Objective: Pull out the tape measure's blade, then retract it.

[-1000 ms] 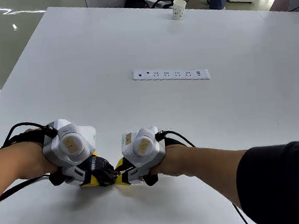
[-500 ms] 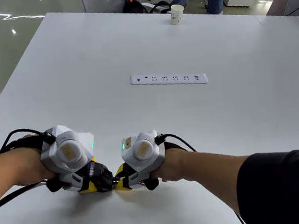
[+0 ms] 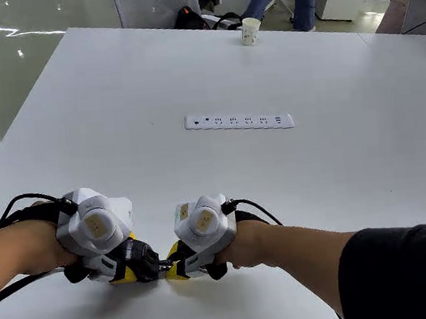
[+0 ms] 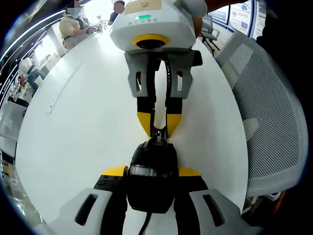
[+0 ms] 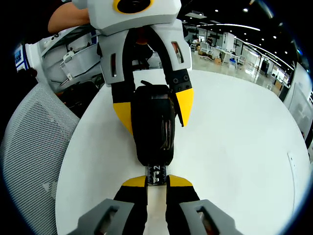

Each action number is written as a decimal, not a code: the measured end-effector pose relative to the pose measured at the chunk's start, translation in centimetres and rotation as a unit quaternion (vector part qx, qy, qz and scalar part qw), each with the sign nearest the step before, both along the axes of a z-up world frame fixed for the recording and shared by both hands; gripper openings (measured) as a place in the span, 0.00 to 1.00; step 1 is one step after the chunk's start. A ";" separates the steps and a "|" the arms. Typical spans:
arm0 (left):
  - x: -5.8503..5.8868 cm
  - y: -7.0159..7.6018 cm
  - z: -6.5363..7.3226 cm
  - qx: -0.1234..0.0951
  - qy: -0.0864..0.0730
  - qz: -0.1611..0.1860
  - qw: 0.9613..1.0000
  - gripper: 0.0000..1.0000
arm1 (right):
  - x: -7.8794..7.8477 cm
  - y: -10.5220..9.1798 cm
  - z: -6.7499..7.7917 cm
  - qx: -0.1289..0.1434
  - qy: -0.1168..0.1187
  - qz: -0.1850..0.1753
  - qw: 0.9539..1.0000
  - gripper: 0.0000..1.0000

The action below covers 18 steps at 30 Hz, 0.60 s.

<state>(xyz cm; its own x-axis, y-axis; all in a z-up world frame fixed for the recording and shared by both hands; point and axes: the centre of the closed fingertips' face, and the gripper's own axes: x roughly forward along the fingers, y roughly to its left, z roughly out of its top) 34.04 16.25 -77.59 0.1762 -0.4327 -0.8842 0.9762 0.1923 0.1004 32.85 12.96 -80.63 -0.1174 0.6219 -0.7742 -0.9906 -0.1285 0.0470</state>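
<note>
**Tape measure held between two grippers, short length of blade exposed**

Tape measure [image 4: 152, 182]: black case, lying low over the white table [image 3: 118, 100] at its near edge, directly in front of the person.

Left gripper [image 3: 135, 262]: jaws closed on the case, one yellow-tipped finger on each side. In the left gripper view the case sits between the two fingers with its blade outlet facing away from the camera.

Right gripper [image 5: 156, 182]: jaws clamped on the blade [image 5: 156, 174] close to the outlet. In the right gripper view a short strip of blade runs from the case into the closed jaws, and the numeral 2 is legible on it.

Relative position: the two grippers face each other tip to tip, near one another, with the case and the exposed blade between them.

Other items: a white power strip [image 3: 239, 121] lies flat at mid-table, well apart from the grippers. A paper cup [image 3: 246, 31] stands upright near the far edge.
</note>
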 end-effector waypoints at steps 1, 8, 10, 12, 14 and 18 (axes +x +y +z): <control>0.0 0.0 0.0 0.000 0.000 0.001 1.000 0.31 | 0.1 0.0 0.0 -0.001 0.001 -0.001 1.000 0.10; 0.0 0.0 0.0 -0.002 0.001 0.004 1.000 0.31 | 0.2 -0.5 0.0 -0.004 0.009 -0.007 1.000 0.10; 0.0 0.0 0.0 -0.002 0.001 0.004 1.000 0.31 | 0.3 -0.7 0.0 -0.005 0.009 -0.007 1.000 0.10; 0.0 0.0 0.0 -0.002 0.002 0.005 1.000 0.31 | 0.3 -0.9 0.0 -0.006 0.009 -0.010 1.000 0.10; 0.0 0.0 0.0 -0.002 0.002 0.005 1.000 0.31 | 0.3 -1.1 0.1 -0.006 0.010 -0.012 1.000 0.10; -0.1 -0.1 0.1 -0.001 0.002 0.005 1.000 0.31 | 0.4 -1.5 0.0 -0.007 0.008 -0.014 1.000 0.10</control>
